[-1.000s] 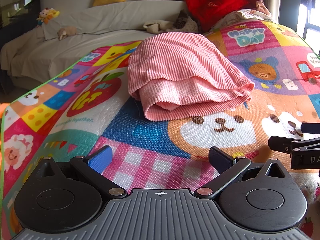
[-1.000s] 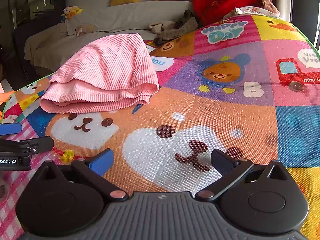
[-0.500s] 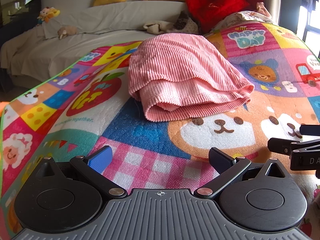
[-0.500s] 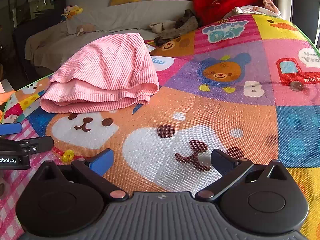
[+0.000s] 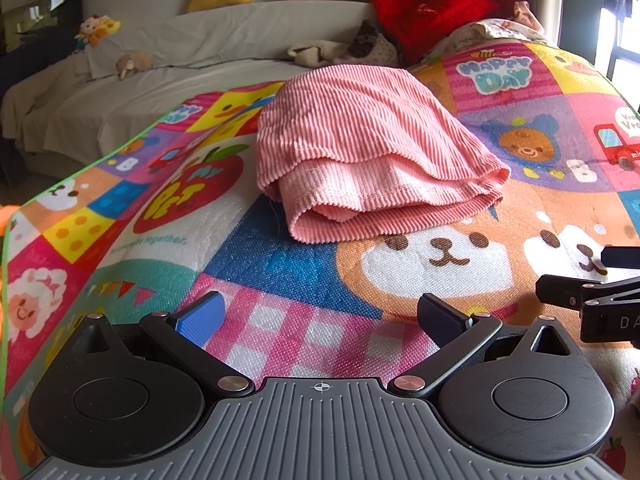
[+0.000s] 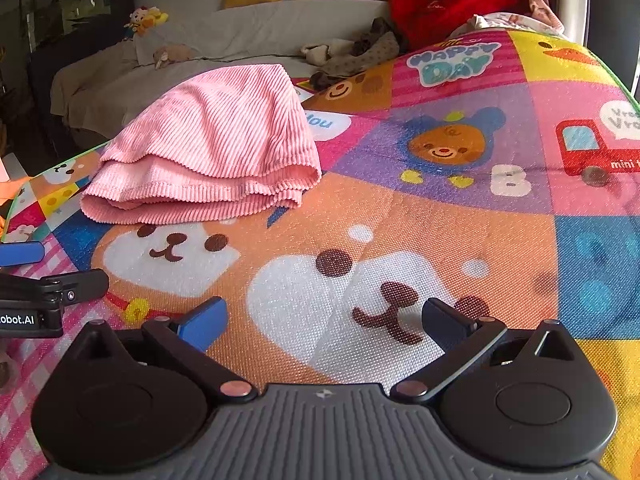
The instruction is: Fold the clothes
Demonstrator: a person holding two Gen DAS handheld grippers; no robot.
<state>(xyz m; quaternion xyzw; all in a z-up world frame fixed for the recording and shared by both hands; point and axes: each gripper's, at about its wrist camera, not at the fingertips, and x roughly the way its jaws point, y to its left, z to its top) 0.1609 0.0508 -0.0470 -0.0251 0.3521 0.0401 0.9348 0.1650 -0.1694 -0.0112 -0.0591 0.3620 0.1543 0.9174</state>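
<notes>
Nearest me, the left gripper (image 5: 320, 316) and the right gripper (image 6: 324, 318) are hovering low over the play mat (image 5: 280, 264), jaws spread apart and holding nothing. Just beyond them, the pink ribbed garment (image 5: 372, 152) is lying in a folded, layered bundle on the mat. The folding is looking essentially finished; perhaps only some tidying is remaining.

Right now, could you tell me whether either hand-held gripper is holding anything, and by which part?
Nothing is held. The left hand-held gripper and right hand-held gripper are both open above the mat, short of the folded pink garment.
</notes>
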